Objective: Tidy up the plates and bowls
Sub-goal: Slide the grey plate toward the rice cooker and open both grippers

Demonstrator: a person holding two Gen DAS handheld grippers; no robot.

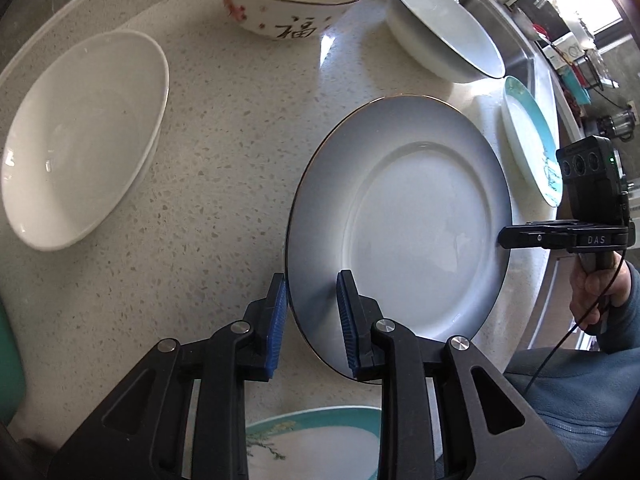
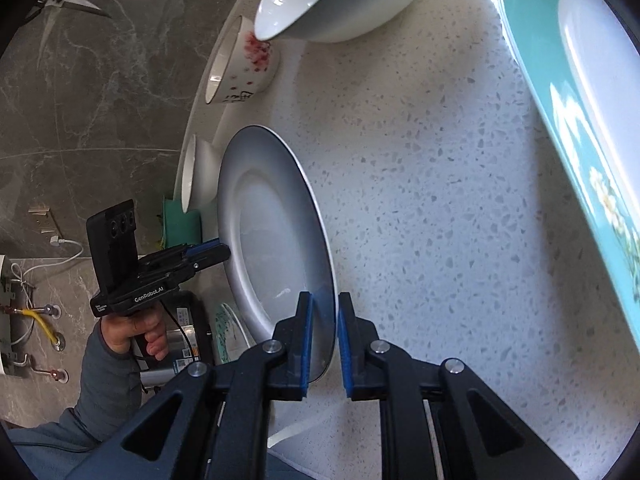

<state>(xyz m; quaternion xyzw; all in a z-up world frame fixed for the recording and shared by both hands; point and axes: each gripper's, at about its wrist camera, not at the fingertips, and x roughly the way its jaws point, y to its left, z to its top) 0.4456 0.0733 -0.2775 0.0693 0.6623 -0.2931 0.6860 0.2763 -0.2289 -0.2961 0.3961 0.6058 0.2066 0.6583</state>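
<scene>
Together we straddle the rim of the round pale-grey dark-edged plate (image 1: 404, 216) on the speckled white stone counter (image 1: 224, 152): our left gripper (image 1: 312, 320) and right gripper (image 2: 324, 336) both stand spread, pads not closed on it. Only our right view shows scissors (image 2: 68, 2) on the grey wall. Nearby sit a white oval bowl (image 1: 84, 136), a flower-painted bowl (image 1: 280, 4) and a teal-rimmed plate (image 2: 568, 112).

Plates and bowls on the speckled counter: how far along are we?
Nothing looks stacked yet. In hand: both the left gripper and right gripper straddle opposite rims of the large white dark-rimmed plate, jaws not closed. Left: two plain white bowls, the red-blossom bowl, and teal plates.
</scene>
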